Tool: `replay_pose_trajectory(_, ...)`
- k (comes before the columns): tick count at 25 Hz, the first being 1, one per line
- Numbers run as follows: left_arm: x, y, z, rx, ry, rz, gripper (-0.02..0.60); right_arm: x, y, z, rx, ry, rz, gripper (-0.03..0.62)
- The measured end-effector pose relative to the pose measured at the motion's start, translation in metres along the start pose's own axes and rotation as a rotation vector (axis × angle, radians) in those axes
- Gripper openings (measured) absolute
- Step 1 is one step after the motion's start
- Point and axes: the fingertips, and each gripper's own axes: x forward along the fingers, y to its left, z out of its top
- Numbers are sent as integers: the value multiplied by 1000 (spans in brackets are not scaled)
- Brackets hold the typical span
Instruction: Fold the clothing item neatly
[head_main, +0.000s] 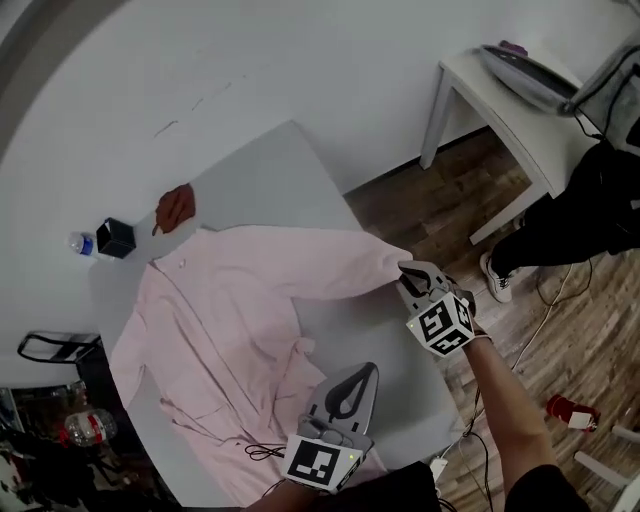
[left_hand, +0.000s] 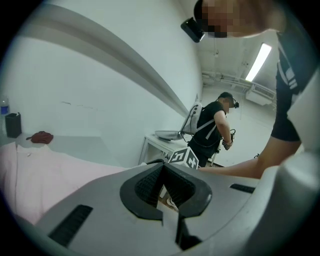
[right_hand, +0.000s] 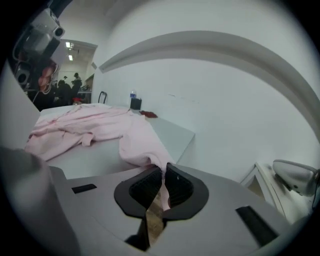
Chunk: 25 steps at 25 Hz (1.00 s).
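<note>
A pale pink shirt (head_main: 230, 320) lies spread on the grey table (head_main: 270, 170), collar toward the far left. One long sleeve (head_main: 350, 265) stretches right to the table's edge. My right gripper (head_main: 412, 275) is shut on the end of that sleeve; in the right gripper view the pink cloth (right_hand: 142, 145) runs straight in between the pressed pads of that gripper (right_hand: 162, 177). My left gripper (head_main: 350, 385) hovers over the near part of the table beside the shirt's hem. Its jaws are shut on nothing, as the left gripper view (left_hand: 163, 182) shows.
At the table's far left stand a water bottle (head_main: 82, 243), a black box (head_main: 116, 238) and a dark red cloth (head_main: 176, 207). A thin black cable (head_main: 262, 452) lies on the hem. A white side table (head_main: 500, 110) and a person in black (head_main: 590, 215) are on the right.
</note>
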Motion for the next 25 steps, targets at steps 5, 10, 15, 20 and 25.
replay_pose_trajectory(5, -68, 29, 7, -40, -64, 96, 5, 13, 24, 85, -138, -80, 2, 29)
replay_pose_trajectory(10, -150, 69, 5, -120, -148, 245, 5, 55, 88, 178, -501, -108, 99, 29)
replay_pose_trajectory(15, -231, 106, -16, -190, -227, 396, 5, 102, 210, 236, -799, -103, 255, 30)
replay_pose_trajectory(20, -305, 137, -46, -228, -252, 496, 5, 136, 330, 221, -891, -25, 375, 31)
replay_pose_trajectory(25, -355, 165, -69, -254, -265, 560, 5, 133, 402, 199, -937, 4, 457, 31)
